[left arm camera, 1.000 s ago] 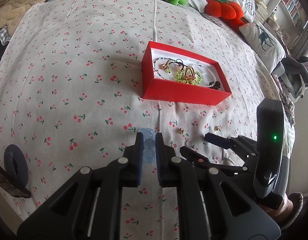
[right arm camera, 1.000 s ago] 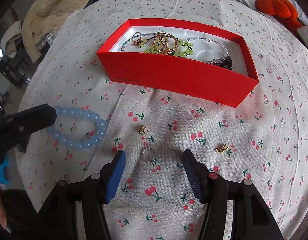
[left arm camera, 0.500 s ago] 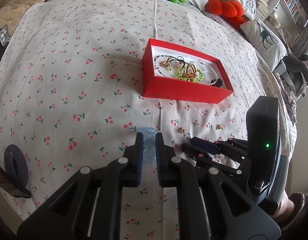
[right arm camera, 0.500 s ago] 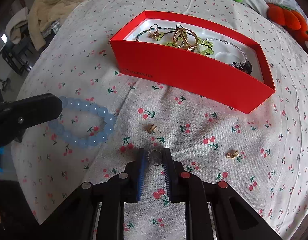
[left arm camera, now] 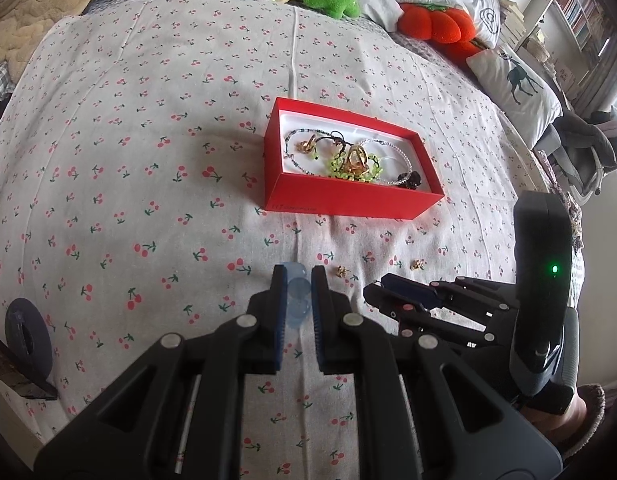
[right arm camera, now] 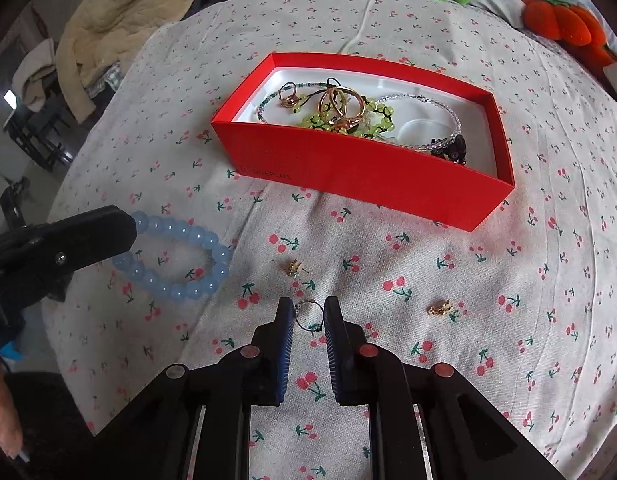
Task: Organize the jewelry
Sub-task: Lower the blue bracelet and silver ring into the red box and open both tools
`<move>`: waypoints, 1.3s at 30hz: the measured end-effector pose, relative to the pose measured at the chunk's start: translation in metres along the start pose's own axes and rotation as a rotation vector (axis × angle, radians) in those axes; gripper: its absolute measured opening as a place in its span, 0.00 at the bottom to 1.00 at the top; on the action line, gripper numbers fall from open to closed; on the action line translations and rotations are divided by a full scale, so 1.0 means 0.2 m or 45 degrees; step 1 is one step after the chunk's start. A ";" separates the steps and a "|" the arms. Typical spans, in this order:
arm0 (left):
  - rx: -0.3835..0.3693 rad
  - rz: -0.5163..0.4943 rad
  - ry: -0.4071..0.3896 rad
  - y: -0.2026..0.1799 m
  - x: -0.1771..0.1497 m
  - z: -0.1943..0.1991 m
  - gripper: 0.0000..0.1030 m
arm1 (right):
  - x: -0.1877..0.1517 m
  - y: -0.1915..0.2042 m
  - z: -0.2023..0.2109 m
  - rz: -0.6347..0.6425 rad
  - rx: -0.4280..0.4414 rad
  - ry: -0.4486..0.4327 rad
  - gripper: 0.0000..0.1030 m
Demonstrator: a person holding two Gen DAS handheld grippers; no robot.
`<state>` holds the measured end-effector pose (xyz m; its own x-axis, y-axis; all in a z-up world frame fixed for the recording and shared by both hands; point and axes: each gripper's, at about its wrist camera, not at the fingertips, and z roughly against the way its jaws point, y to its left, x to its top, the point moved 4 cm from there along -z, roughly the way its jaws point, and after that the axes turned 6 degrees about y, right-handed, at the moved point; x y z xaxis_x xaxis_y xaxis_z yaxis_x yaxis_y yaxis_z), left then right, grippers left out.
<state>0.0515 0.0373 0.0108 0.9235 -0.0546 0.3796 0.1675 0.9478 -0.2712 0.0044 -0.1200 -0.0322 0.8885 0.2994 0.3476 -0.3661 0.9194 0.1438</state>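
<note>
A small silver ring (right arm camera: 308, 314) is pinched between the right gripper (right arm camera: 309, 312) fingers, whose jaws have just been closing. The blue bead bracelet (right arm camera: 176, 256) is clamped by the left gripper (left arm camera: 299, 292). Two gold earrings (right arm camera: 293, 267) are left on the bedspread (right arm camera: 508, 340), near the red box (right arm camera: 348, 168).

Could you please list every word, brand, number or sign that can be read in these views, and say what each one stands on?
"ONEPLUS": pale print low on the near wall of the red box, legible in the right wrist view; the mark before it is unclear.
The same print on the box in the left wrist view is too small to read.
Book spines on the shelf: too blurred to read.
</note>
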 end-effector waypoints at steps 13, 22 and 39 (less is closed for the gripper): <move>-0.089 -0.066 -0.140 -0.20 0.20 0.09 0.13 | 0.18 -0.17 0.25 -0.133 0.061 -0.170 0.16; -0.229 -0.084 -0.213 -0.38 0.39 0.06 0.13 | 0.30 -0.33 0.31 -0.210 0.095 -0.225 0.16; -0.070 0.073 -0.079 -0.17 0.46 -0.24 0.13 | 0.39 -0.36 0.18 -0.171 0.100 -0.184 0.16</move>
<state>0.1477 -0.0161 0.0121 0.9094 0.0207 0.4153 0.1348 0.9302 -0.3415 0.0902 -0.1728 0.0187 0.8839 0.1307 0.4490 -0.2726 0.9241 0.2677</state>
